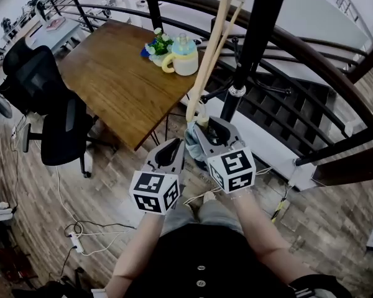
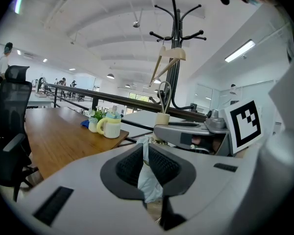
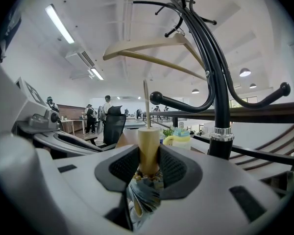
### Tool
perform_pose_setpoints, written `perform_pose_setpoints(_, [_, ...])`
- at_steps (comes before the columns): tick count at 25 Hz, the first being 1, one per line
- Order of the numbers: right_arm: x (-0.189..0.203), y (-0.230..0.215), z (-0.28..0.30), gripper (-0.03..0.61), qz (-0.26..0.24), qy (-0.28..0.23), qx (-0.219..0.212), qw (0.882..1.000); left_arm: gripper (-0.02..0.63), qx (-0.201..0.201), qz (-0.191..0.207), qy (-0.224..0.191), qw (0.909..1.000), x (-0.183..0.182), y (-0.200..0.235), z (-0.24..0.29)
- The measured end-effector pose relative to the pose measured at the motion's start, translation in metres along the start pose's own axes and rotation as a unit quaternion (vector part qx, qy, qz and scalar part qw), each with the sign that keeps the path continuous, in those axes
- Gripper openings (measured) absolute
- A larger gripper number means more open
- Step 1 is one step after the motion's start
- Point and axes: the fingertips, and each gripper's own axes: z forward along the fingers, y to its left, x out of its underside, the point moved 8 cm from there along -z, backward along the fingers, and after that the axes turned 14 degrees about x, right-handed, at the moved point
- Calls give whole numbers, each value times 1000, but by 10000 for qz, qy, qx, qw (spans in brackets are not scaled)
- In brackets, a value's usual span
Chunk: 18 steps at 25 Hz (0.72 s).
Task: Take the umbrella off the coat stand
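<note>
Cream-handled umbrella (image 1: 192, 143) stands upright: right gripper (image 3: 148, 161) clamps its handle, left gripper (image 2: 145, 163) pinches its fabric, coat stand (image 1: 255, 36) just beyond.

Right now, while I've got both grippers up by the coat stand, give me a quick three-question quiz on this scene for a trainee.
1. Multiple choice: what are the right gripper jaws closed on?
A) the wooden hanger
B) the beige end of the umbrella
C) nothing
2. True or false: the mug stands on the floor.
3. Fill in the blank: the left gripper pinches the umbrella's light blue ____.

Key
1. B
2. False. It stands on the wooden table.
3. fabric
</note>
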Motion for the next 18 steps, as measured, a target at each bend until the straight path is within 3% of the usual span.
perform_pose_setpoints(18, [22,20,-63,129,88,292,204,9993,28,419,136,29,9990,12,-7,-24])
